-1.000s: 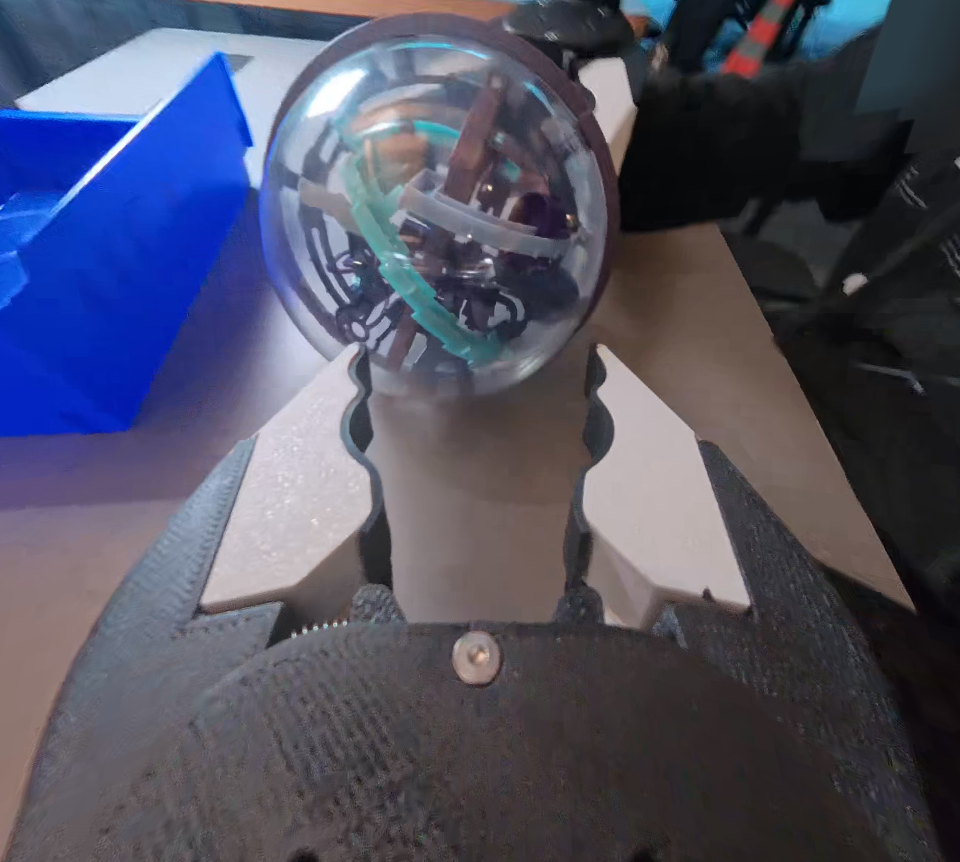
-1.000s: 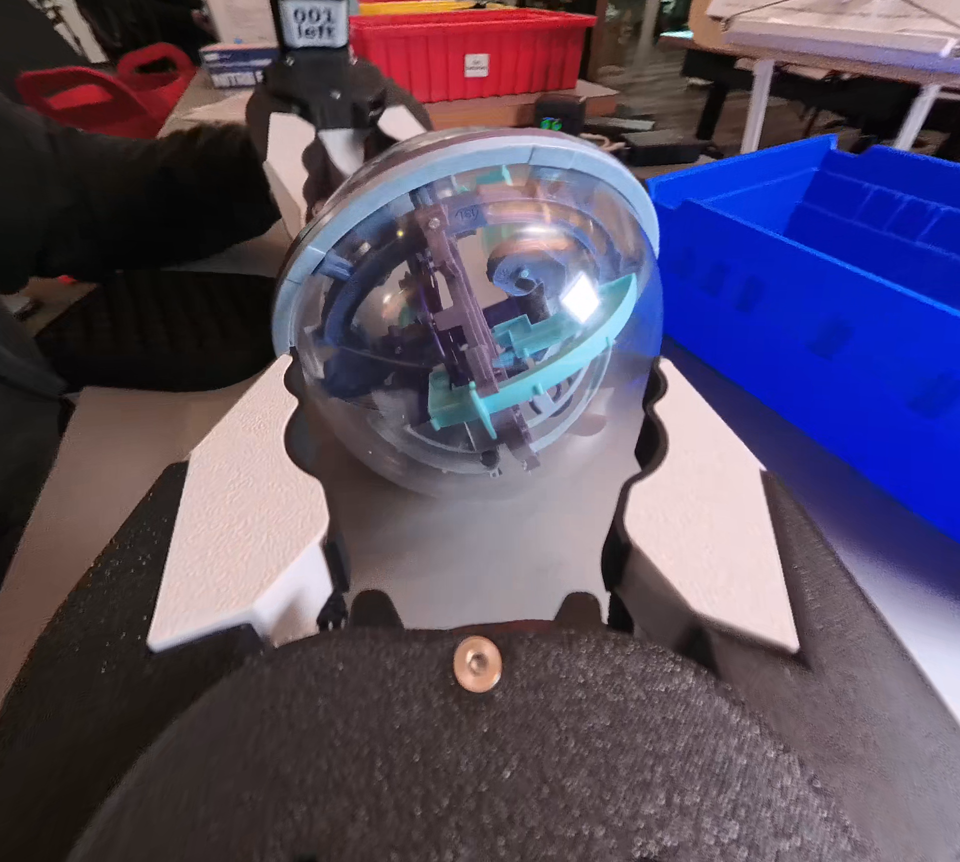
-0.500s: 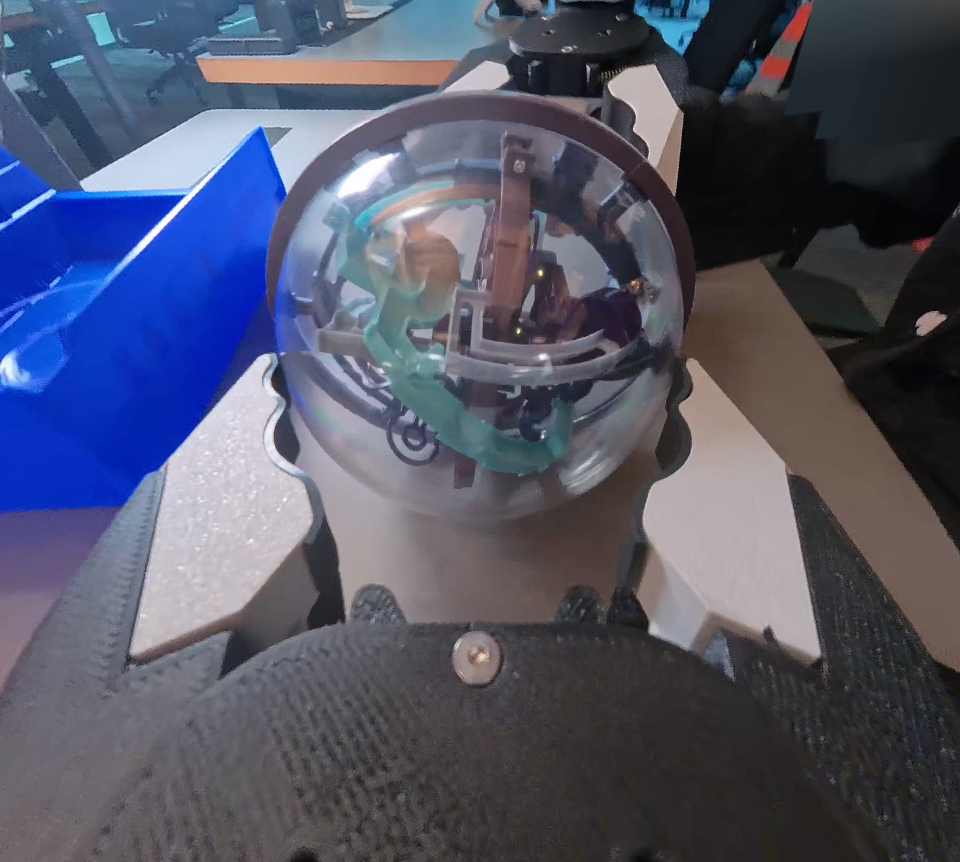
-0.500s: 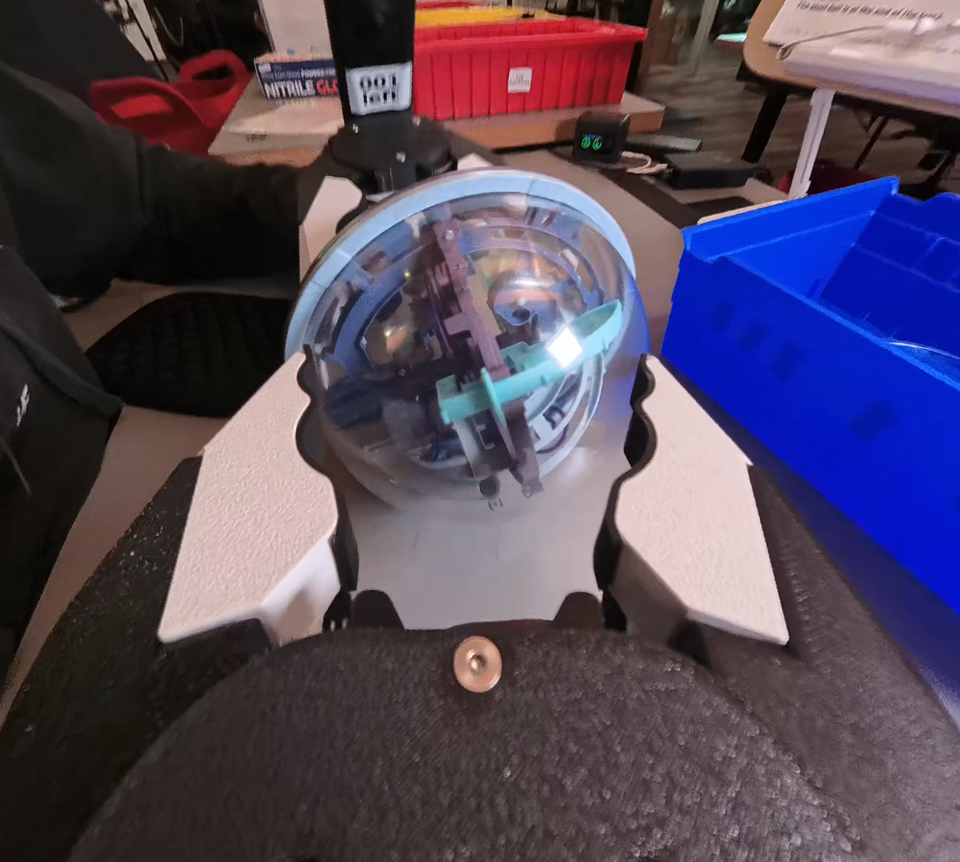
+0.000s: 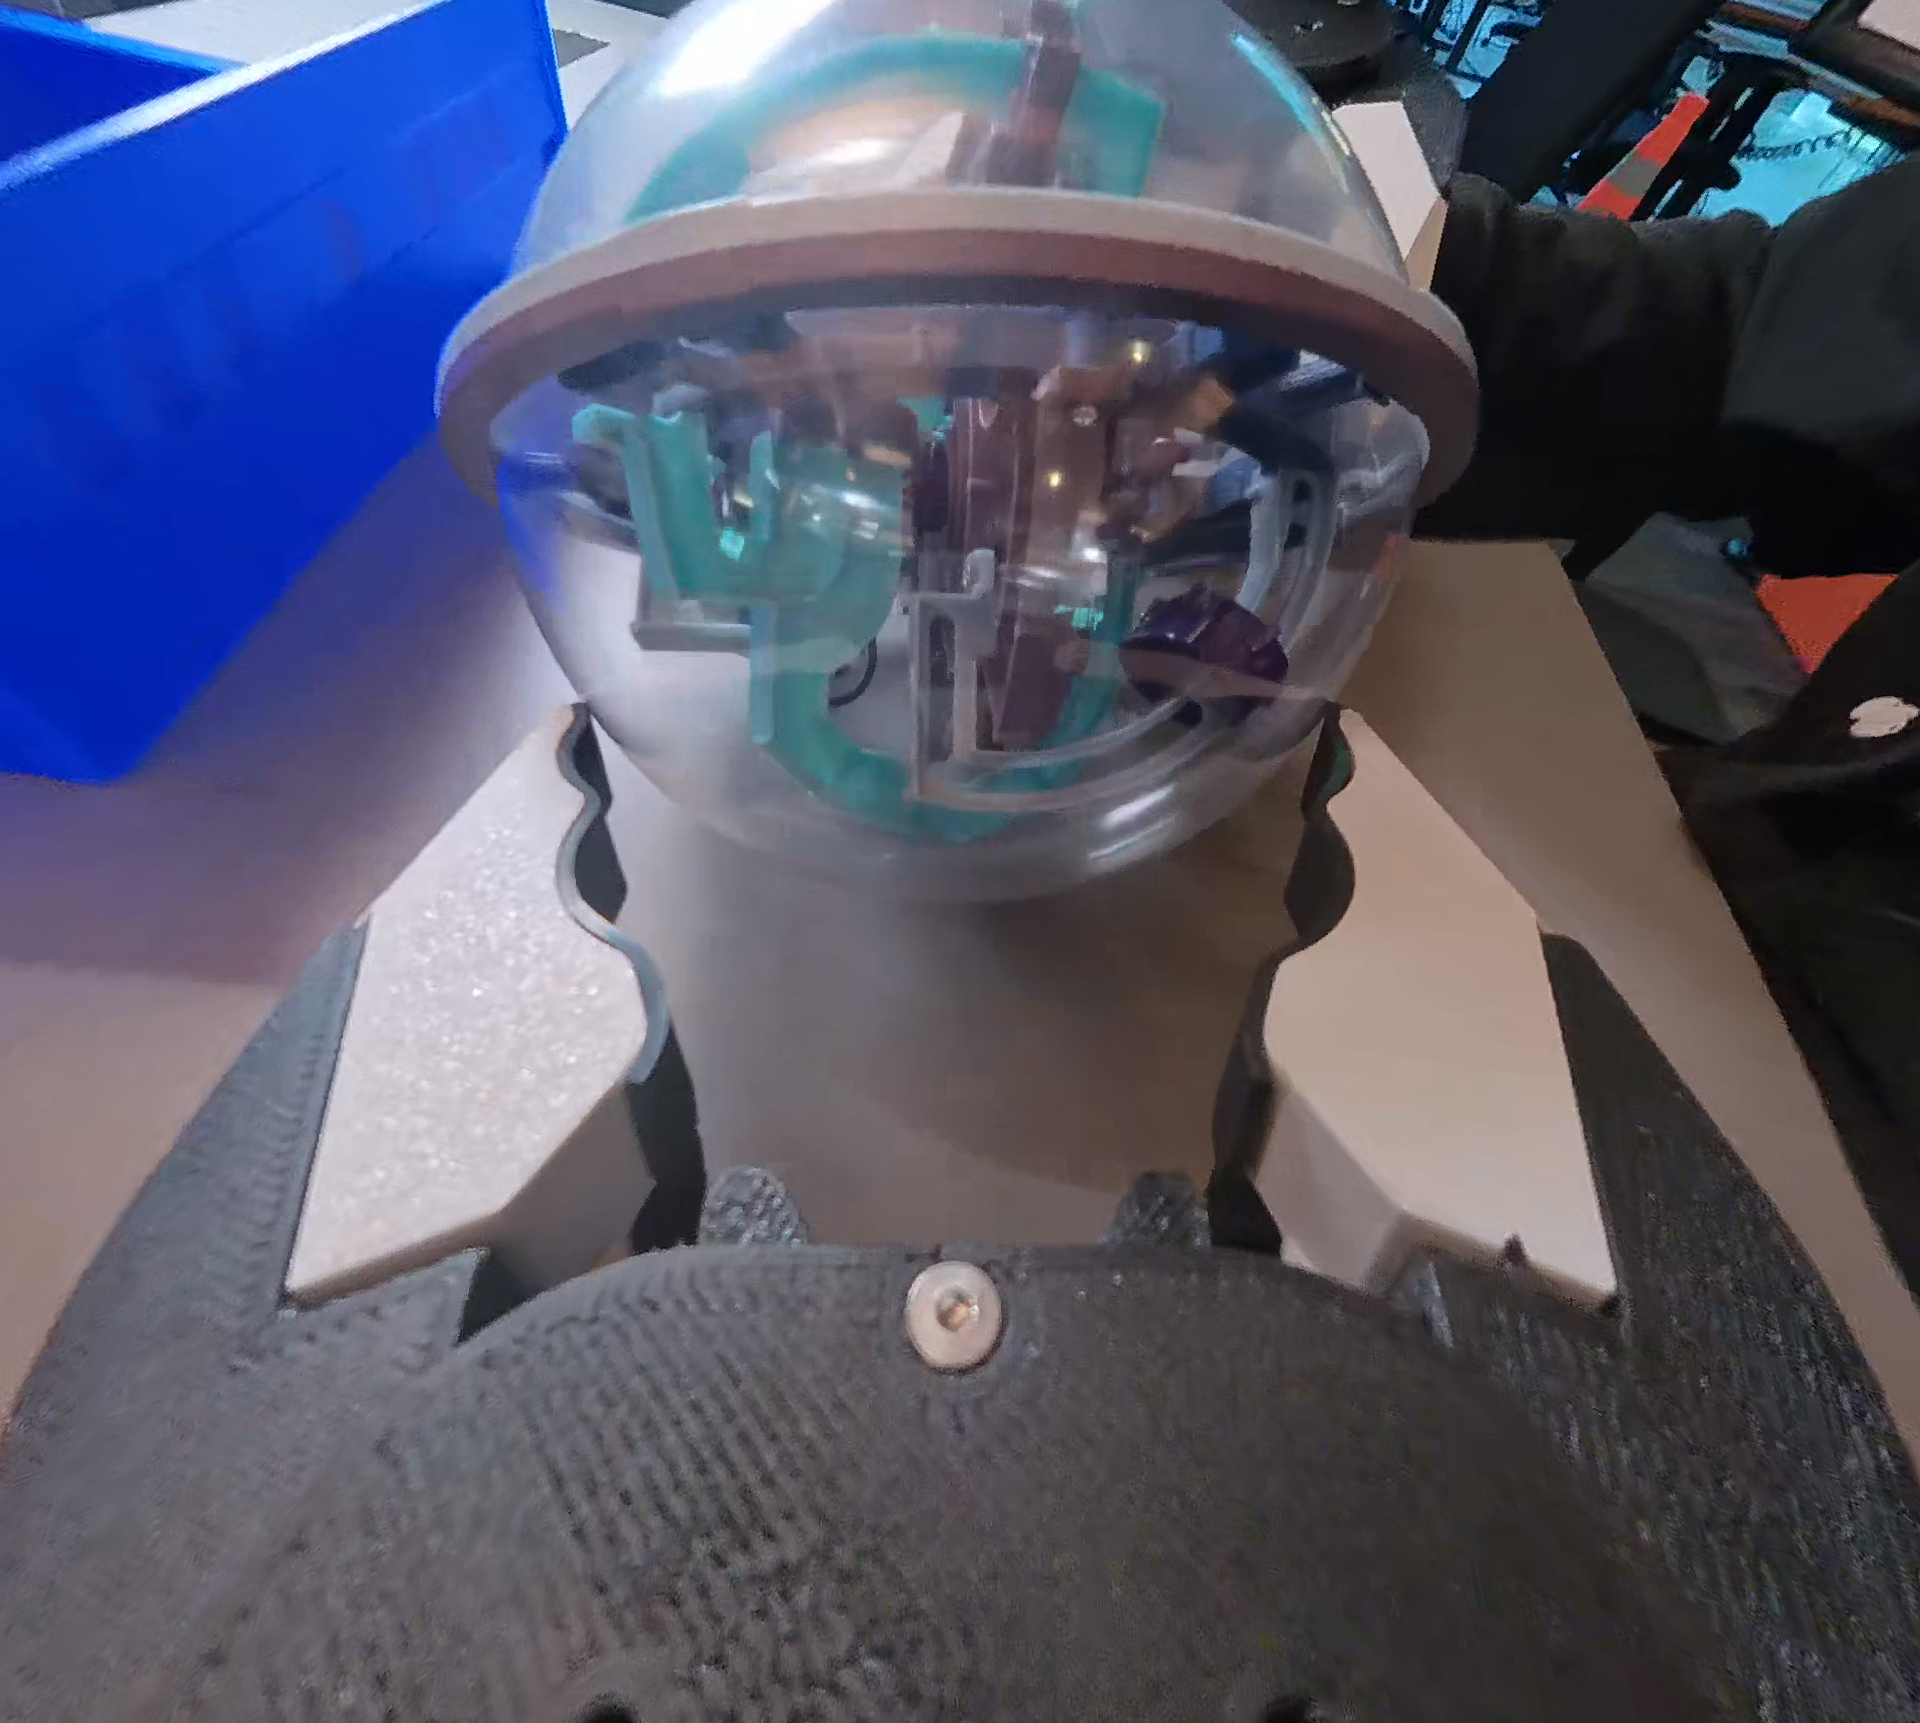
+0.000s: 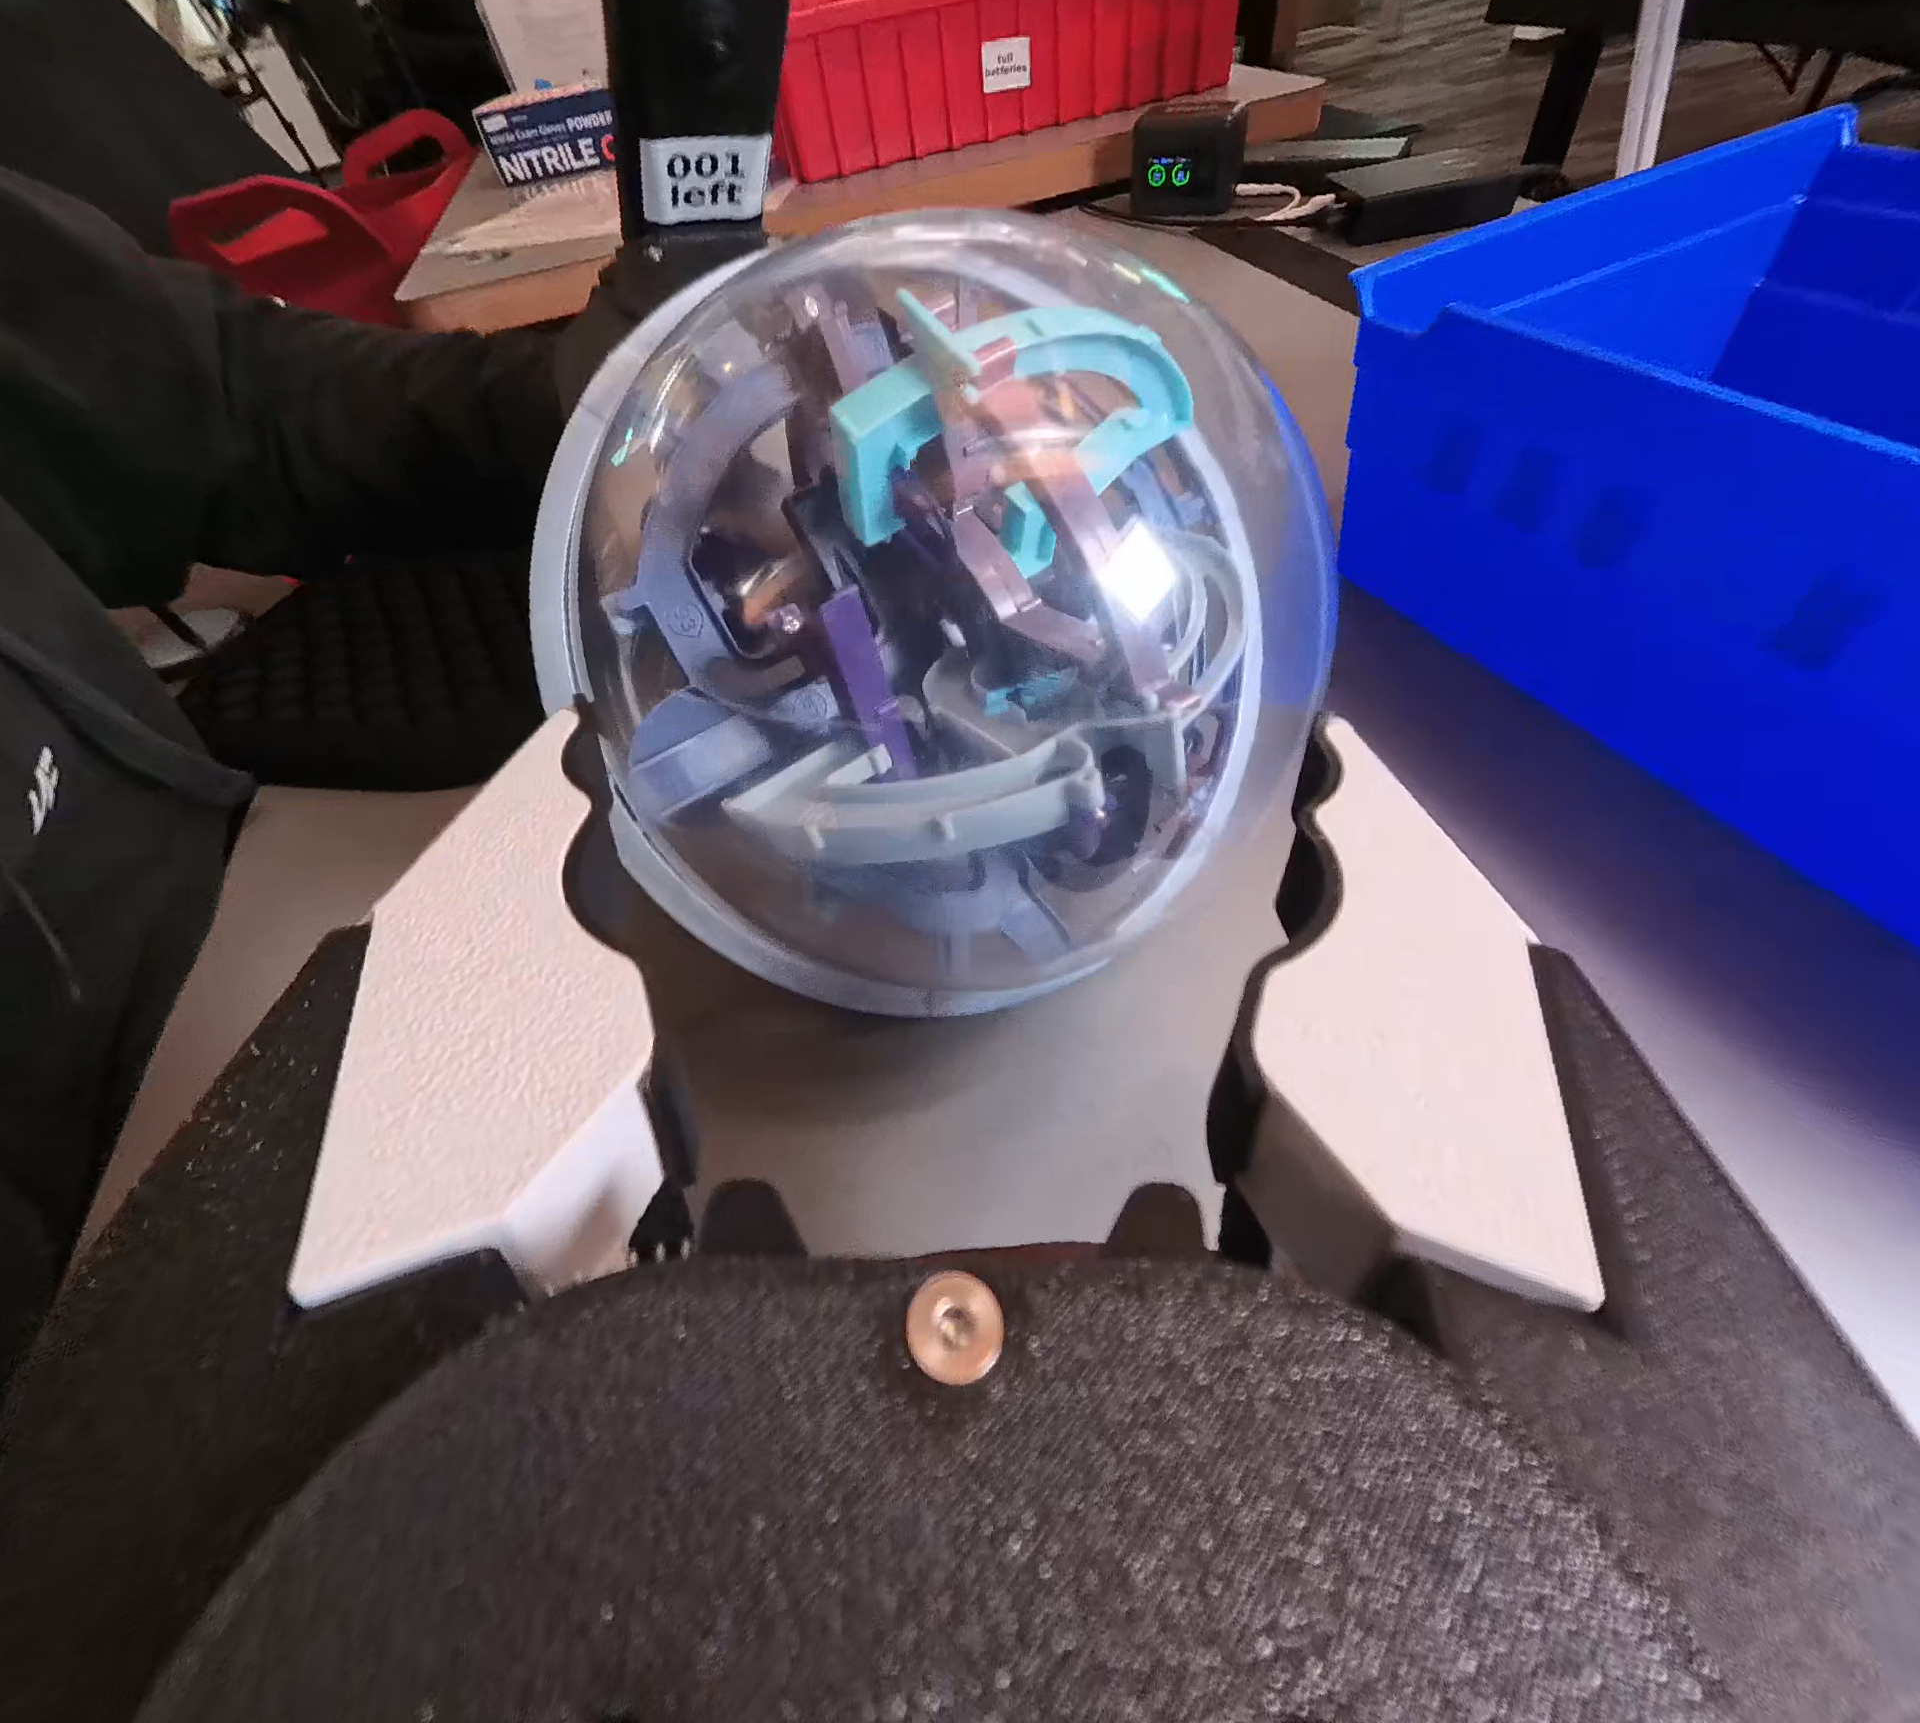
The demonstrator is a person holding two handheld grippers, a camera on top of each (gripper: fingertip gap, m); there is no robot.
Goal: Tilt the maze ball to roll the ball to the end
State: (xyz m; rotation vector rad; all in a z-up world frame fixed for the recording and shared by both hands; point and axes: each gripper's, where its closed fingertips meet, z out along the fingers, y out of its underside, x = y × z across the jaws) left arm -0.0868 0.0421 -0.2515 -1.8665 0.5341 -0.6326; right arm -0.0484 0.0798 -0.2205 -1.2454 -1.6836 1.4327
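Mid-tilt: maze ball (image 5: 951,468) cradled between left gripper (image 5: 951,769) at 6 o'clock and right gripper (image 6: 951,774) opposite at 12, both spread wide with fingertips against the sphere's lower sides, seam band level in the left wrist view, blue bin (image 5: 239,343) at 9 o'clock. Small ball inside impossible to pick out. Next, probably: slow matched rolling of both grippers, no squeezing, no slipping.

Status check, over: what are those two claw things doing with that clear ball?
Left hand-held gripper, right hand-held gripper: both open, cradling maze ball. Ball off table. Blue bin beside, not in the way.
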